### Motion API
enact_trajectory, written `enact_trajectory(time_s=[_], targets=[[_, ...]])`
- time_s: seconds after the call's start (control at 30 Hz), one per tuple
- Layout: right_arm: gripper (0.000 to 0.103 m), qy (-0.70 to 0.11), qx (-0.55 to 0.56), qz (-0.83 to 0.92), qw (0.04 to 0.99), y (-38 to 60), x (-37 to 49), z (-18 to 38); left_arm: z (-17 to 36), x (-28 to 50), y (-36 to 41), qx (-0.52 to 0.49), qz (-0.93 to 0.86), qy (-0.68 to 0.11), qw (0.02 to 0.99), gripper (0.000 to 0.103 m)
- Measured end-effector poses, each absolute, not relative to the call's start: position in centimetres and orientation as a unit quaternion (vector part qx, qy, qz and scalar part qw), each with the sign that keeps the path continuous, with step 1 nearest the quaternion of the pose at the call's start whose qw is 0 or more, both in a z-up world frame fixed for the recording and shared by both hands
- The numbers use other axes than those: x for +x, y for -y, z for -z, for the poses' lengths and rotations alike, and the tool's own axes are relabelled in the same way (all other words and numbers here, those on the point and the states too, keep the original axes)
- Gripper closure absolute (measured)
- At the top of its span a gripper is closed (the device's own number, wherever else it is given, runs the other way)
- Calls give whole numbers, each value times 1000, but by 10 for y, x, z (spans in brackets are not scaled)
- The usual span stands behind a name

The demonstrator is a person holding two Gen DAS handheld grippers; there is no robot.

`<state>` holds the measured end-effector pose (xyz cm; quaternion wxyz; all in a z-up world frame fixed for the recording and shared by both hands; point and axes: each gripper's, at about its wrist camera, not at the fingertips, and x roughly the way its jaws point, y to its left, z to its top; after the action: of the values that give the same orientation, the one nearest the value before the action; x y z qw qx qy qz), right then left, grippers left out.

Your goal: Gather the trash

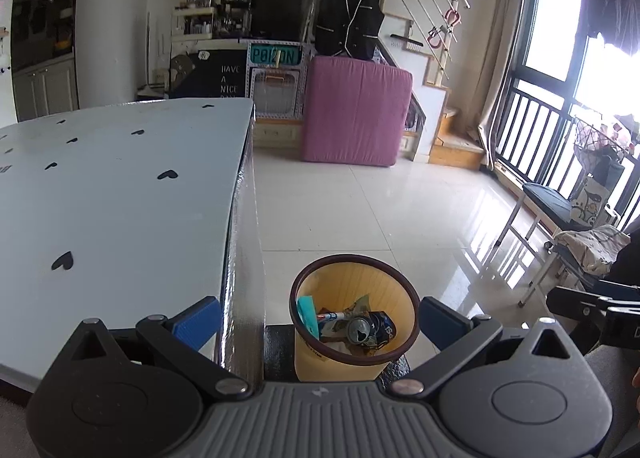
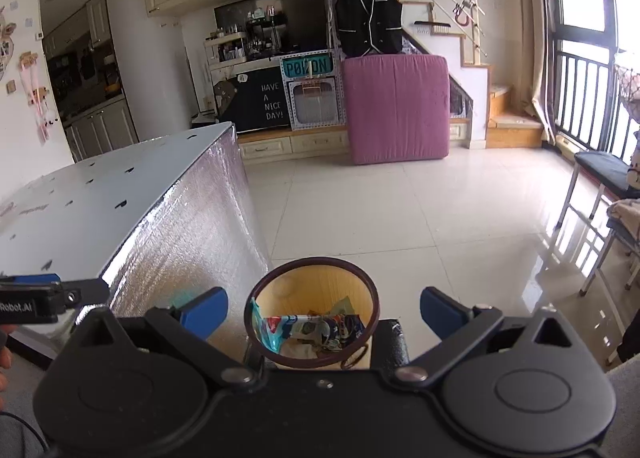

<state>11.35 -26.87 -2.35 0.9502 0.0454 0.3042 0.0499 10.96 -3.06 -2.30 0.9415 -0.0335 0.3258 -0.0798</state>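
**Both claws spread above the bin, trash inside**

Left claw [image 1: 320,320]: jaws spread wide, nothing between them. The blue pads [image 1: 200,320] sit well apart, one over the edge of the desk [image 1: 120,186], the other out past the bin's far side.

Right claw [image 2: 322,316]: also spread wide and empty. Its blue fingertips [image 2: 206,312] flank the bin on both sides, not touching it.

Bin [image 1: 312,358]: yellow, with a dark brown rim, upright, directly ahead of and below both claws, framed between the fingers in each wrist view. It stands on a dark block [image 2: 394,344] just beside the desk's foil-covered side.

Contents, left wrist view: a crushed can [image 1: 370,328] lies toward the right of the bin, a teal wrapper [image 1: 308,310] leans against the left inner wall, and a small tube-like item [image 1: 332,315] lies between them. The right wrist view shows the same heap as crumpled wrappers [image 2: 308,330]; single pieces are hard to separate there.

Desk top: white with small black heart marks, left of both claws.

The left claw's tip [image 2: 36,296] shows at the left edge of the right wrist view, over the desk corner.
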Motion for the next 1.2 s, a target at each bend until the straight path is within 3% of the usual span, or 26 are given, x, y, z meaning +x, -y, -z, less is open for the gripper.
enact_trajectory(time_s=[0.6, 1.2], targets=[[0, -290, 16, -27, 956, 259, 80, 46, 59, 69, 15, -9, 52, -311, 949, 0], [0, -288, 17, -17, 957, 253, 67, 60, 61, 65, 14, -17, 47, -305, 951, 0]])
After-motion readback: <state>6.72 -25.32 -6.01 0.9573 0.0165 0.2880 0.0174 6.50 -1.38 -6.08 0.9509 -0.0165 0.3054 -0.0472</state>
